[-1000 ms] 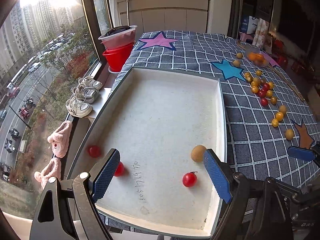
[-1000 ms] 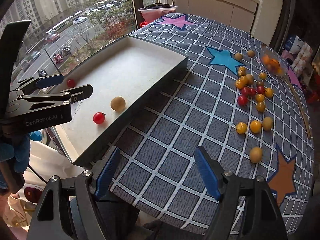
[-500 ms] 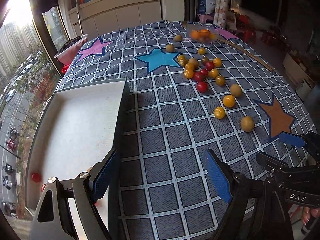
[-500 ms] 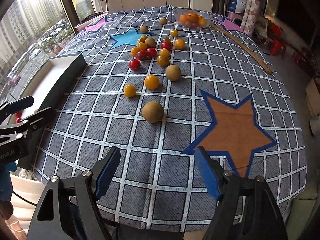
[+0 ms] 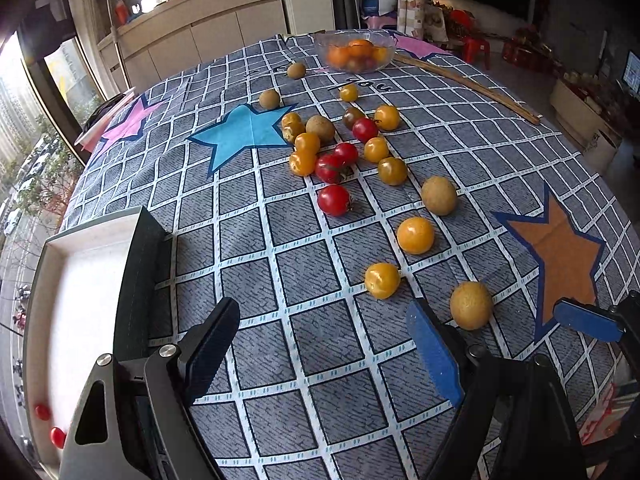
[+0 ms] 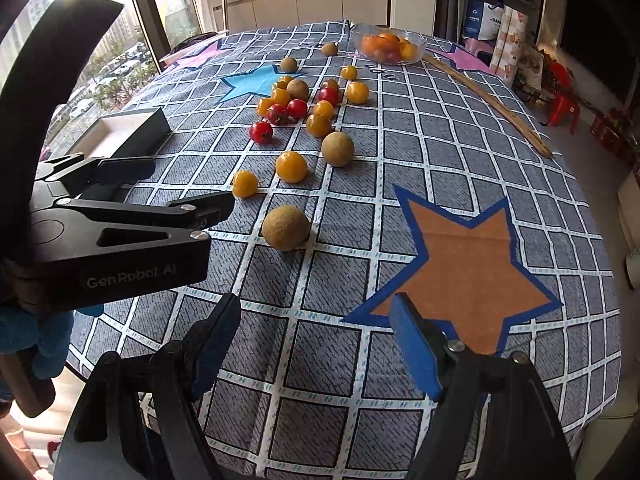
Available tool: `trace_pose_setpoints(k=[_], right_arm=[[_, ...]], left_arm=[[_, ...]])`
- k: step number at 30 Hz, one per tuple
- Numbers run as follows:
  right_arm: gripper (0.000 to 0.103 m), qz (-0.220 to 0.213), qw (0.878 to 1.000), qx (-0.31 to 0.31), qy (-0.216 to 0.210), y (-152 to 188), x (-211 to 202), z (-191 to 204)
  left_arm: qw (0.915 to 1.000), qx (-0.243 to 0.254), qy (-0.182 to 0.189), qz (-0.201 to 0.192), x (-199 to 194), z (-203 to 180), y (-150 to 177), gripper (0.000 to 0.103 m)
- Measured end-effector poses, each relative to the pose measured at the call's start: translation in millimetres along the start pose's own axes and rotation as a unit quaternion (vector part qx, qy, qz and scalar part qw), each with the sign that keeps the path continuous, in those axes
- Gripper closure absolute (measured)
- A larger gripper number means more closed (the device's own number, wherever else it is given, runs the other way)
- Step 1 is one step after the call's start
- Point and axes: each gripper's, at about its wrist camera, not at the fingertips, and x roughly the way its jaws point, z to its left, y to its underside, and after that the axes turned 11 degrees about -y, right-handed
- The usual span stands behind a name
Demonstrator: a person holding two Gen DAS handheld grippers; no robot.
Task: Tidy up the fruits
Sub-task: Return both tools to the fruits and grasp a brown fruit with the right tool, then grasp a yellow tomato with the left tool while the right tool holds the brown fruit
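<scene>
Several red and yellow cherry tomatoes and brown round fruits lie scattered on the checked tablecloth. A red tomato and a brown fruit lie ahead of my left gripper, which is open and empty above the cloth. The white tray stands at its left with two red tomatoes inside. My right gripper is open and empty, with a brown fruit just ahead. The left gripper also shows in the right wrist view.
A glass bowl of oranges stands at the far side of the table, with a long wooden stick beside it. An orange star patch marks the cloth near the right gripper. The window lies left.
Both grippers have swung right, away from the tray and toward the scattered fruit. The tray has slid to the left of both views. Both stay open and empty.
</scene>
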Motion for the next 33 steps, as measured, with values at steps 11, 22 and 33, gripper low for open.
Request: trace_pose_setpoints(k=[11,22,33], right_arm=[[0.028,-0.012,1.000,-0.001,-0.007,-15.8,16.4,-3.0],[0.043,-0.019,1.000,-0.017,0.008,-29.1,26.9,1.6],[0.076,-0.009,1.000,0.003,-0.018,-25.7,21.3,0.6]], left_arm=[[0.9999,0.001,0.012,0.007,20.1,-8.3,-14.6,0.032],[0.9983,0.011,0.054,0.017,17.5,-9.6,-16.7,0.079],[0.9988,0.004,0.046,0.015,9.7,2.1,-0.5,0.080]])
